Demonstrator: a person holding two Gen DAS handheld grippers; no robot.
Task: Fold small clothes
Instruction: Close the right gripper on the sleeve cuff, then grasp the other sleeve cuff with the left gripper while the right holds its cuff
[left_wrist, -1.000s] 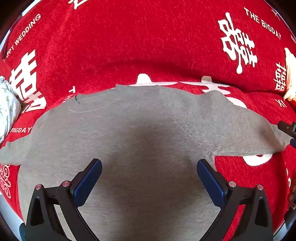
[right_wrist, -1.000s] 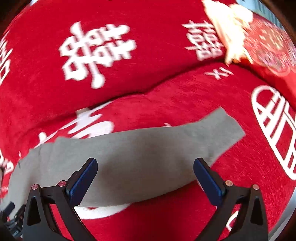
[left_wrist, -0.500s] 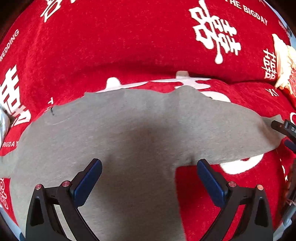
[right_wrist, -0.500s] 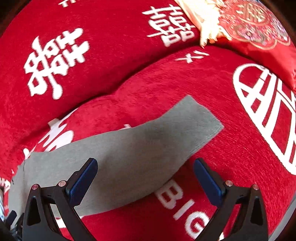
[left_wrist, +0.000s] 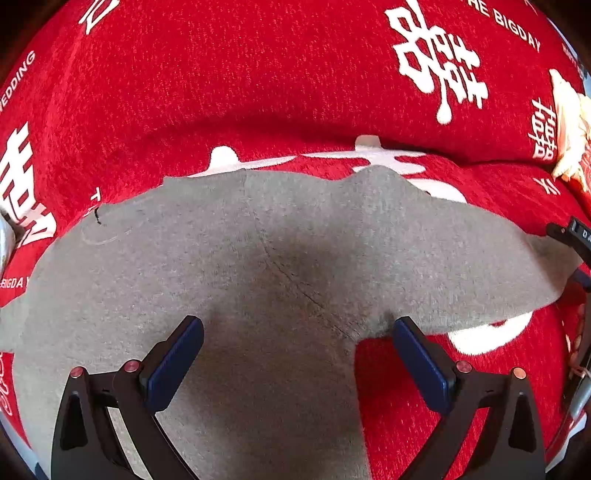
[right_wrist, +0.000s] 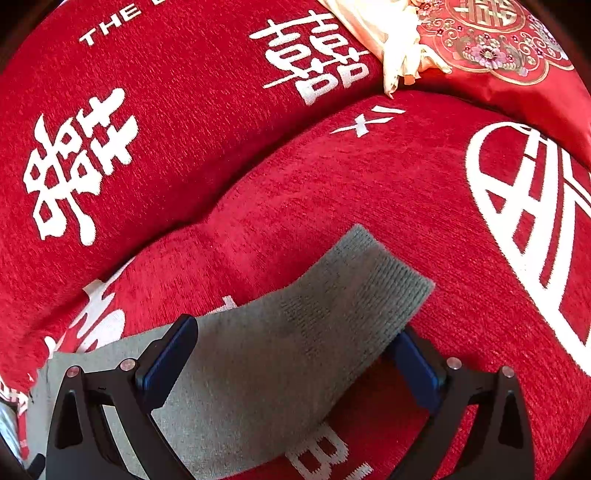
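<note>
the red wedding sofa cover (left_wrist: 258, 92), printed with white double-happiness characters, is filling both views, and the grey sweater (left_wrist: 258, 266) is lying spread flat on its seat, body toward the left gripper and one sleeve (right_wrist: 295, 332) stretching out to the right. since a second ago the right wrist view has been closing in on that sleeve: the ribbed cuff (right_wrist: 373, 280), which was lying well ahead of the fingers, is now sitting between them, with its lower edge draping over the right-hand pad. the left view has shifted rightward, so the armpit corner is now lying just beside its right finger. by my reading, both tongs are lining up for the first fold, the sleeve going inward over the body. the left gripper (left_wrist: 295, 354) is hovering wide open over the sweater's body, gripping nothing. the right gripper (right_wrist: 291, 354) is also gaping wide, straddling the sleeve near the cuff but not yet pinching it. an embroidered red cushion (right_wrist: 498, 48) is resting at the far right corner.
</note>
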